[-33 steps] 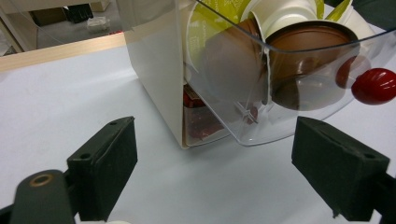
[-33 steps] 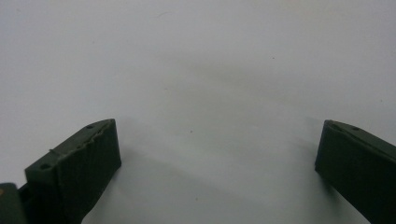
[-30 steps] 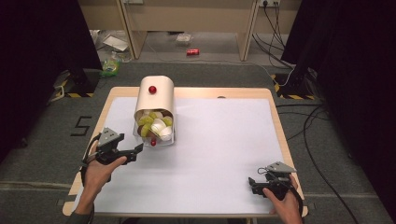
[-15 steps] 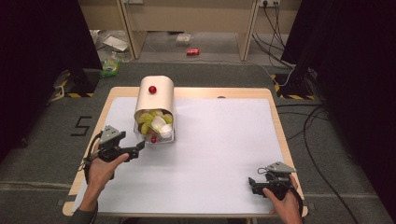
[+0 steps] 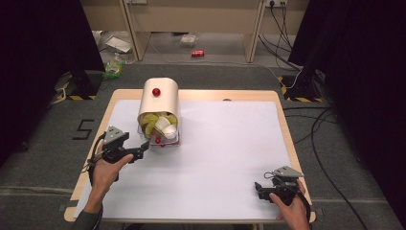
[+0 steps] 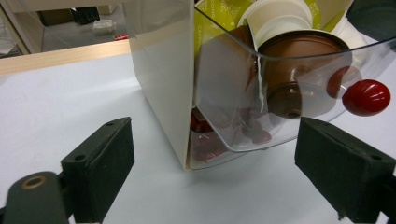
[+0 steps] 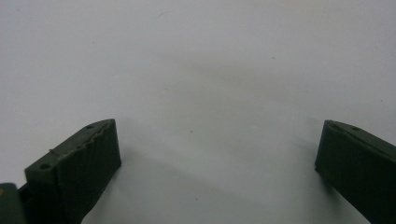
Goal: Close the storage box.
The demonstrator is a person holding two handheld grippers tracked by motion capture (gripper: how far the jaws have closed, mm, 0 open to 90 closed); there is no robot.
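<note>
A cream dispenser box point(image 5: 159, 100) with a red knob point(image 5: 156, 91) on top stands at the table's back left. Its clear front drawer point(image 6: 280, 102) holds yellow-green packets point(image 5: 152, 121), white cups and brown capsules point(image 6: 289, 70), and carries a small red knob point(image 6: 366, 97). My left gripper point(image 5: 143, 149) is open, just in front-left of the drawer; in the left gripper view its jaws straddle the box's lower corner point(image 6: 187, 163) without touching. My right gripper point(image 5: 261, 188) is open near the table's front right edge, over bare white surface point(image 7: 196, 93).
The white sheet point(image 5: 225, 153) covers most of the wooden table point(image 5: 287, 129). On the floor beyond lie a red can point(image 5: 197, 53), a green bag point(image 5: 113, 68), cables point(image 5: 316, 124) at the right, and wooden furniture legs point(image 5: 252, 43).
My left gripper has moved slightly forward and right, closer to the dispenser's drawer. The right gripper has stayed put.
</note>
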